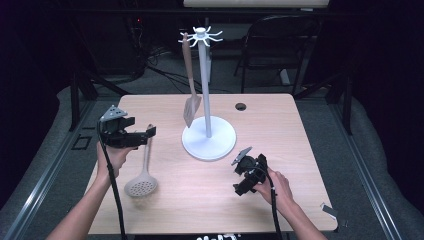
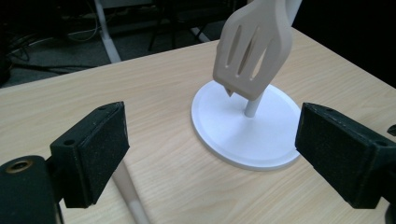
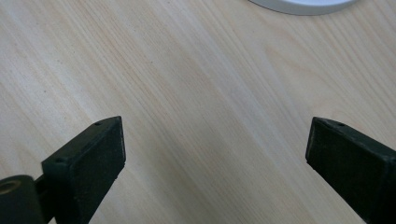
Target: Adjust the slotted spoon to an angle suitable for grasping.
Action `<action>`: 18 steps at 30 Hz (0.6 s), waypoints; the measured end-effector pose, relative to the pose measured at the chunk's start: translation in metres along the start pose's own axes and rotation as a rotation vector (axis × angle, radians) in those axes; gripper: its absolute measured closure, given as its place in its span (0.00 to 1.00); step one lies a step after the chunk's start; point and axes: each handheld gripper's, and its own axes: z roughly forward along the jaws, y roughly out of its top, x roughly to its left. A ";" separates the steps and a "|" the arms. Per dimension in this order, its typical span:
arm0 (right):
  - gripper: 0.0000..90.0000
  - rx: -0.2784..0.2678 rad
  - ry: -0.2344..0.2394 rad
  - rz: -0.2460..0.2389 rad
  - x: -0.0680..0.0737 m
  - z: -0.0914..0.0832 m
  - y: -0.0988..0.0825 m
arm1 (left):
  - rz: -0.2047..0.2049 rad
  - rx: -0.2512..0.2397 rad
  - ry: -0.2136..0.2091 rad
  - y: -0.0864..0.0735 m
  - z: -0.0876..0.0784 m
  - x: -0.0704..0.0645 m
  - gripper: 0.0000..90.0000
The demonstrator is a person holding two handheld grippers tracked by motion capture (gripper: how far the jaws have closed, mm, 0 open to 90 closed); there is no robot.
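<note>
A white utensil stand (image 1: 208, 135) with a tall pole and hooked top stands mid-table. From one hook hangs a beige slotted spatula (image 1: 190, 107), its blade (image 2: 252, 51) over the stand's round base (image 2: 247, 135). A beige skimmer spoon (image 1: 141, 185) lies flat on the table at the left. My left gripper (image 1: 146, 134) hovers over the upper end of the skimmer's handle (image 2: 127, 193), jaws open with nothing pressed between them (image 2: 212, 154). My right gripper (image 1: 242, 187) rests low at the front right, open over bare wood (image 3: 215, 158).
The wooden table (image 1: 280, 150) has a dark cable hole (image 1: 241, 106) at the back right. A black chair (image 1: 280, 45) stands behind it. The stand's base rim (image 3: 303, 4) lies just ahead of the right gripper. Cables trail toward the front edge.
</note>
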 end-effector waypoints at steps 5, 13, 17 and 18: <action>0.05 -0.013 0.012 0.012 0.001 0.002 0.000 | -0.042 0.042 0.028 -0.014 0.007 0.007 0.06; 0.05 0.015 -0.005 -0.013 0.004 0.000 -0.001 | -0.087 0.141 0.058 -0.031 0.020 0.017 0.00; 0.05 0.014 -0.008 -0.015 0.004 0.000 -0.003 | -0.108 0.200 0.094 -0.041 0.030 0.018 0.00; 0.05 0.011 -0.009 -0.015 0.004 -0.001 -0.003 | -0.115 0.212 0.099 -0.044 0.033 0.018 0.00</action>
